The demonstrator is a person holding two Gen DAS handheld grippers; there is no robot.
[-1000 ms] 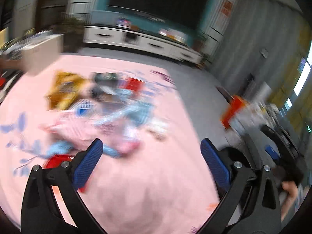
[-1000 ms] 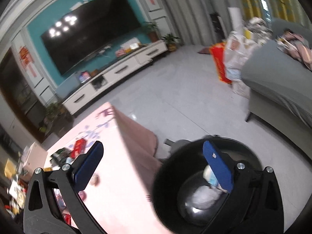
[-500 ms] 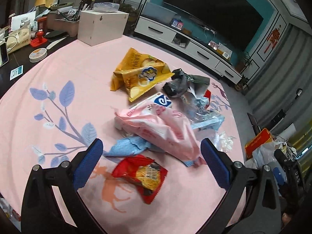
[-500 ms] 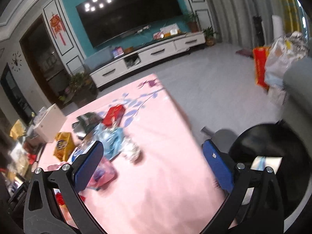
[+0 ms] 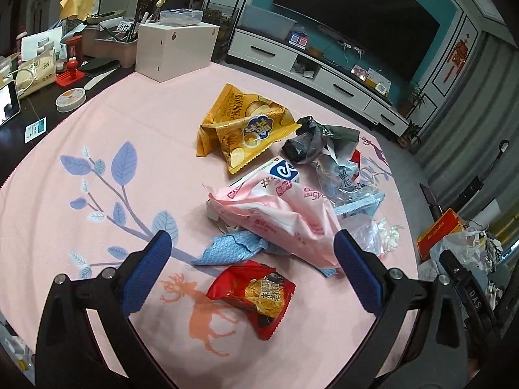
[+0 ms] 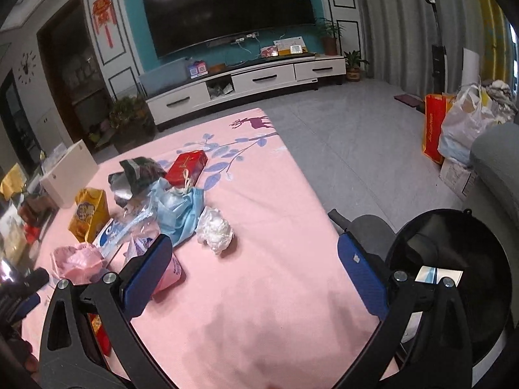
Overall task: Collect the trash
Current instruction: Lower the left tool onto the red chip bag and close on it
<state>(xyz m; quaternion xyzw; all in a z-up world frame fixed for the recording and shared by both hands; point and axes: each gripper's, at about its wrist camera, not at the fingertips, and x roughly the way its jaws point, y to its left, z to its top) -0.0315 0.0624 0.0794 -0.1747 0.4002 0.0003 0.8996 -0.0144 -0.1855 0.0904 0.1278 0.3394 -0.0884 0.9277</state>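
Note:
A heap of trash lies on the pink tablecloth (image 5: pixel 97 136): a red snack packet (image 5: pixel 254 295), a blue torn wrapper (image 5: pixel 232 251), a pink packet (image 5: pixel 279 214), a yellow chip bag (image 5: pixel 243 126) and a dark crumpled bag (image 5: pixel 311 139). My left gripper (image 5: pixel 253 270) is open and empty, just above the red packet. My right gripper (image 6: pixel 254 274) is open and empty over the cloth, near a white crumpled wad (image 6: pixel 215 227) and a blue face mask (image 6: pixel 180 209). The black trash bin (image 6: pixel 454 278) stands at the table's right edge.
A white box (image 5: pixel 175 50) and desk clutter (image 5: pixel 42 61) stand at the table's far left. A red box (image 6: pixel 186 167) lies on the cloth. Bags (image 6: pixel 464 126) and a grey sofa (image 6: pixel 496 168) stand on the floor at right. A TV cabinet (image 6: pixel 246 84) lines the far wall.
Both grippers have swung from the bin side back over the table. The left one has come closer to the trash heap. The right one has moved off the bin, which now sits at right.

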